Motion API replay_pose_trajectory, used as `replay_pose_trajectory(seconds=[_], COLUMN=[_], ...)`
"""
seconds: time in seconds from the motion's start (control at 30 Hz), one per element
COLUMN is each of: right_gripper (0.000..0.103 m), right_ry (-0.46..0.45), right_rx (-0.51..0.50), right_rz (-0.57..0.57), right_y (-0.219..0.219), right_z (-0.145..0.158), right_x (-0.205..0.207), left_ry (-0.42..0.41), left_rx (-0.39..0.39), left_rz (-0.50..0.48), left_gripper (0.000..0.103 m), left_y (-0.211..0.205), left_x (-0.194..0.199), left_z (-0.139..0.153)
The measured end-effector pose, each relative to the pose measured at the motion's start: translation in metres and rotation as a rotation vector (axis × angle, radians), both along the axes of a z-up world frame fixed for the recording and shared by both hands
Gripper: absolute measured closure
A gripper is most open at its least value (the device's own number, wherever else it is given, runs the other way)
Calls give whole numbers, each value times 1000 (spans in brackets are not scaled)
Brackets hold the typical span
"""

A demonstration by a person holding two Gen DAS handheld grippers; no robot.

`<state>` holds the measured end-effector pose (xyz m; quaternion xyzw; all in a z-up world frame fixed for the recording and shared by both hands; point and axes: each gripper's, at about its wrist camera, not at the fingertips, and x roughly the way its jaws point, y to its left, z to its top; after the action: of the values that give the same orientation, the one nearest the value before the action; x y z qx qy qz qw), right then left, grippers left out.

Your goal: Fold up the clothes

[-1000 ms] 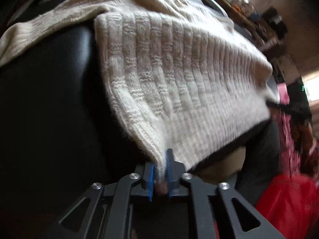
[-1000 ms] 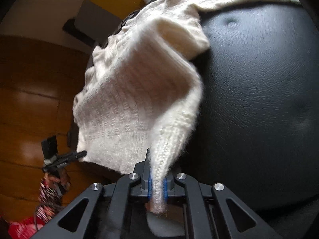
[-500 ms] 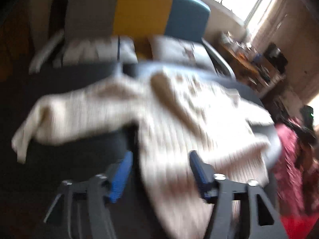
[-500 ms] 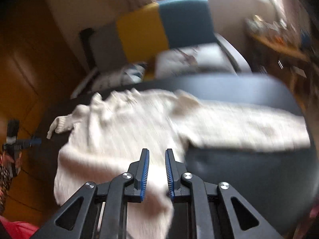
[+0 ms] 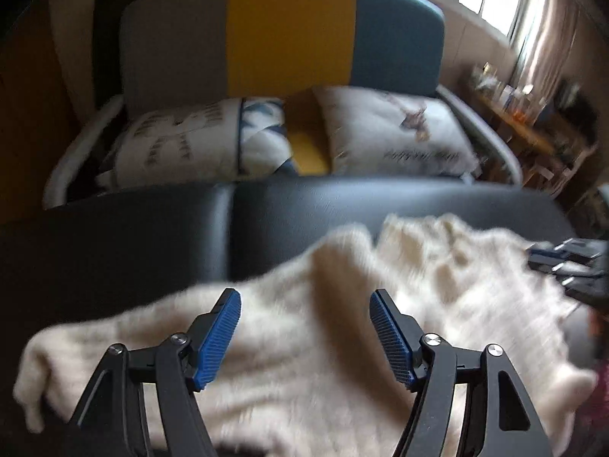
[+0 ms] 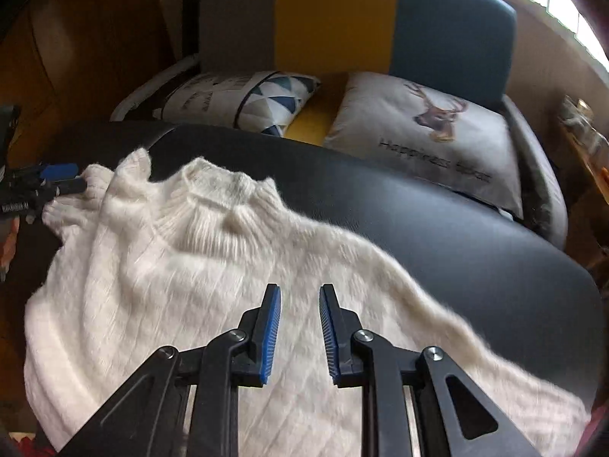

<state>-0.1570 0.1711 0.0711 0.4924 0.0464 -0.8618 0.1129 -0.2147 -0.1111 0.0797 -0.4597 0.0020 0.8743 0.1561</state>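
Left wrist: jaws wide (empty) over sweater [image 5: 342,342]

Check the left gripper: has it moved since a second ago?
Yes. The left gripper has let go of the white sweater hem, opened, and pulled up and back; the sofa now shows beyond the black bench.

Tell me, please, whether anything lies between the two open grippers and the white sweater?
Nothing visible does. The left gripper and right gripper both hang open directly over the white sweater, spread on the black cushion.
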Motion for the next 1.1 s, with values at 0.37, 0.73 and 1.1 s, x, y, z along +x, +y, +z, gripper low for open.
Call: replay_pose_trajectory(seconds=[0.37, 0.73, 1.1], right_gripper=[73, 68, 96], right_ry=[-135, -113, -54], right_rx=[71, 60, 98], right_rz=[81, 95, 11], right_y=[10, 13, 9], right_z=[-42, -48, -44], right_x=[-60, -53, -42], left_ry=[21, -55, 63], left_rx=[-190, -232, -191], left_rz=[-220, -406, -206], left_gripper=[9, 9, 81], left_y=[52, 73, 70], left_x=[-49, -38, -29], left_z=[-22, -68, -52])
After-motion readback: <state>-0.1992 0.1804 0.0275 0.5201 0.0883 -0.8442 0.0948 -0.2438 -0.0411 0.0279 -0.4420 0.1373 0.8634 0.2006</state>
